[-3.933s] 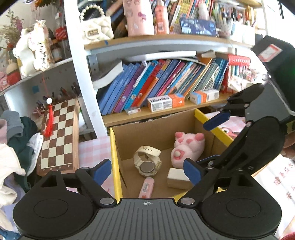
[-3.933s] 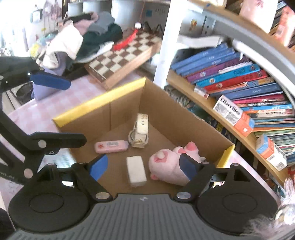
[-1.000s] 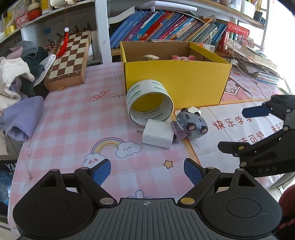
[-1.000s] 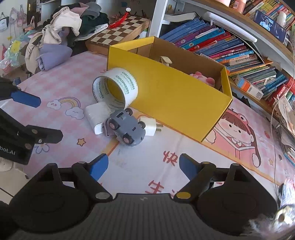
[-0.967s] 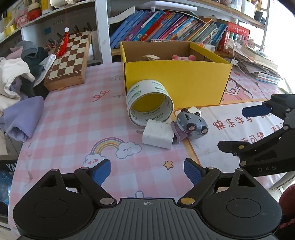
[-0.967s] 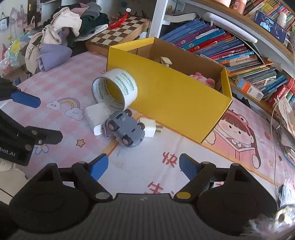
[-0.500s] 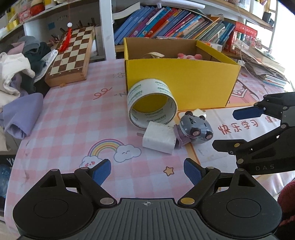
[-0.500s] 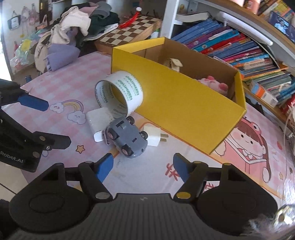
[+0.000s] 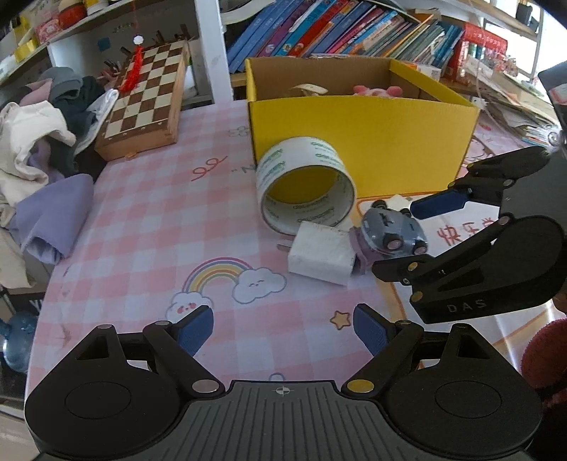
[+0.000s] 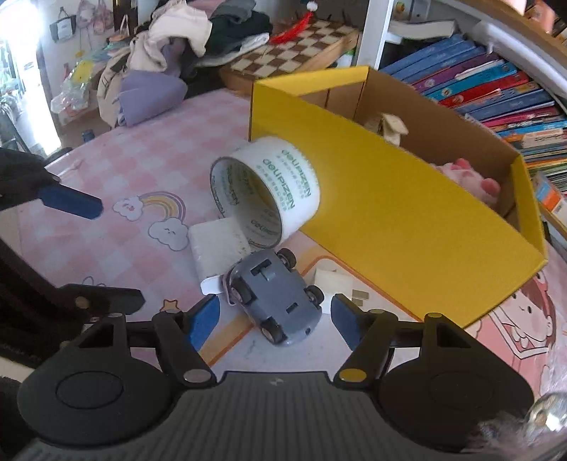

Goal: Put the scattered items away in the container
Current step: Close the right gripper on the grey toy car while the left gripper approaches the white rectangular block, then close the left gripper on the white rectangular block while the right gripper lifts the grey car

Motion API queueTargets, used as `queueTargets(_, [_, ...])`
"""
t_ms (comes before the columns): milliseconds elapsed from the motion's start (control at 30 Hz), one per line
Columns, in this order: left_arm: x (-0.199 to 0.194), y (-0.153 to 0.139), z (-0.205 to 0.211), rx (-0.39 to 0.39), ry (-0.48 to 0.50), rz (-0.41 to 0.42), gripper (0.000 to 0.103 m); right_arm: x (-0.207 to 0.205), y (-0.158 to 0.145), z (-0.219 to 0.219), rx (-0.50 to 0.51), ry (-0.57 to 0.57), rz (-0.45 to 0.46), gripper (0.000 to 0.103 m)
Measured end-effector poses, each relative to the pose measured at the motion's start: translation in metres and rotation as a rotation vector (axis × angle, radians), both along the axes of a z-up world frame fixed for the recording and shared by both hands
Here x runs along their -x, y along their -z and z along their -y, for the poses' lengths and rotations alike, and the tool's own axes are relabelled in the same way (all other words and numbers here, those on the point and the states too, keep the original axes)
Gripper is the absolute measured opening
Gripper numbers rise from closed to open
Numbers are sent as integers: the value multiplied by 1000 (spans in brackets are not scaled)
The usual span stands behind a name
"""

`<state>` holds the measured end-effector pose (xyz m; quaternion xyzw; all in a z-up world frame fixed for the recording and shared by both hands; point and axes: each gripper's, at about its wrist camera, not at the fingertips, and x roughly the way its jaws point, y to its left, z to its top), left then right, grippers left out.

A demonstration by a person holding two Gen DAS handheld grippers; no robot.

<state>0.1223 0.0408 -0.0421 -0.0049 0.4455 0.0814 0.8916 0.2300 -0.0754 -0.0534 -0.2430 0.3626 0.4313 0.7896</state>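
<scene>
Closer than half a second ago, the right gripper (image 10: 271,317) has dropped toward the grey toy car (image 10: 274,296), its blue fingers (image 10: 203,319) spread wide on either side, not touching it. The left gripper (image 9: 283,329) hangs empty, jaws wide apart, over the pink tablecloth (image 9: 149,212). Beyond the car lie a white charger (image 9: 320,251) and a tape roll (image 9: 306,184) leaning on the yellow box (image 9: 361,142).

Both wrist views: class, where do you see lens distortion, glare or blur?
Left wrist view: fisheye bends the bookshelf and the yellow box rim; window glare at upper right. Right wrist view: overexposed glare at upper left, the roll of tape slightly motion-blurred, the grey toy car fairly sharp.
</scene>
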Motion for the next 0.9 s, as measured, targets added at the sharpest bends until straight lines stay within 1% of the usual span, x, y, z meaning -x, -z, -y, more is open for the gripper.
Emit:
queueTargets(67, [-1,-1,-1,-6,-12,-4,88,-3,3,-4,2,-8,-10,64])
queueTargets(133, [-3,0,-1,-7,-19,-9,88,-5,4,-4,-2,-14,-15,59])
queueTargets(167, [-4,0,-2,-6,-21,-11,88,-7,4,-4,-5,-16,-17,51])
queueTargets(233, [-7,1,-1,-3,-19,-15,88,-10,5,-2,-16,-10,-36,49])
queueTargets(267, [-9,2,0,-1,-17,-17,88,-12,5,0,-18,-8,-39,47])
queueTargets(433, [-20,7,7,6,11,-19,88,-17,4,12,-14,6,-37,45])
queueTargets(700, [-41,16,15,-22,55,-13,87,-23,4,35,3,35,-41,45])
queueTargets(767, [-46,18,17,-29,66,-11,80,-25,4,40,7,47,-37,45])
queueTargets(900, [-57,23,21,-43,87,-8,79,-28,4,49,9,70,-44,45])
